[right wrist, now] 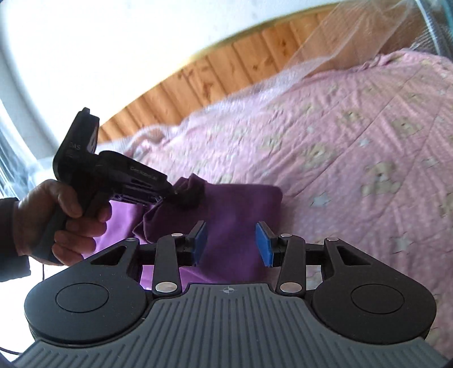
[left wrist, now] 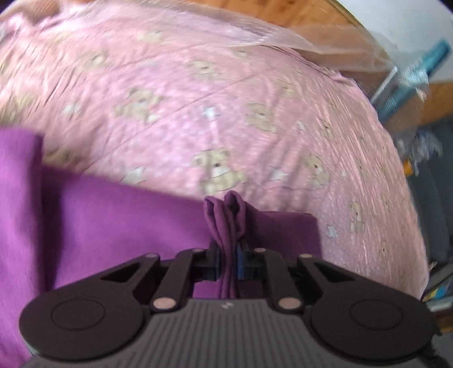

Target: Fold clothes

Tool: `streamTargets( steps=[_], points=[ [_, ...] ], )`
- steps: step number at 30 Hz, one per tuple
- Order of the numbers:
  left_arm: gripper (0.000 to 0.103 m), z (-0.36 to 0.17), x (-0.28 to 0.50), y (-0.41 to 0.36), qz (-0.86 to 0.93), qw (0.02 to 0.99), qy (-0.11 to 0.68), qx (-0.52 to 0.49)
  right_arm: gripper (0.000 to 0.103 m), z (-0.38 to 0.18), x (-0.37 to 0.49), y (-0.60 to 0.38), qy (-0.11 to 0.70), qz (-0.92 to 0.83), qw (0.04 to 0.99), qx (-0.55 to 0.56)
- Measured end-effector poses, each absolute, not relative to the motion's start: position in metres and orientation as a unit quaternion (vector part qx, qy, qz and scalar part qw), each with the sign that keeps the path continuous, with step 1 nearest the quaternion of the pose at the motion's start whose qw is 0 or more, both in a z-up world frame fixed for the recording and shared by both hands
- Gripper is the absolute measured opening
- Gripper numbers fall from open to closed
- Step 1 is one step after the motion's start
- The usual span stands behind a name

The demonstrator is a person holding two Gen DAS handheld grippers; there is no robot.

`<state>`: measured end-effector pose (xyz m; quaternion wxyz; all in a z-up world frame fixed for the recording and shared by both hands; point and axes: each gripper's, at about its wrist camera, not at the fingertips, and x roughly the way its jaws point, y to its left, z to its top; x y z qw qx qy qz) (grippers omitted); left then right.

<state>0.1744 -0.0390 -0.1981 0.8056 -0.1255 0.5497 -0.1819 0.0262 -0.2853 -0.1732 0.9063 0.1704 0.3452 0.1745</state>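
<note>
In the left wrist view, the left gripper is seen pressed shut on a bunched fold of the purple garment, the pinched cloth standing up between the blue pads and rising just past them. The rest of the garment is spread to the left of the jaws, lying on a pink bedspread printed with teddy bears and stars. Farther off, a clear plastic sheet is draped along the bed's far edge, before a wooden panel.

In the right wrist view, the right gripper is held low over the garment with its jaws spread wide and nothing between them. Only here is the left gripper shown from outside: it is grasped by a hand at its pistol-style handle and angled downward, its tip buried in a gathered edge of the cloth. Beyond, the bedspread and the wooden wall panelling are visible
</note>
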Motion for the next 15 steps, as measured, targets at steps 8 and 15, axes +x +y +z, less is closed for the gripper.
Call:
streamTargets(
  steps=[8,15],
  points=[
    [0.051,-0.216,0.166,-0.008,-0.189,0.803,0.530,-0.196,0.043,-0.196,0.036,-0.227,0.401,0.186,0.890,0.111],
    [0.036,-0.229,0.166,-0.023,-0.207,0.790,0.548,-0.182,0.043,-0.201,0.041,-0.213,0.415,0.179,0.886,0.099]
  ],
)
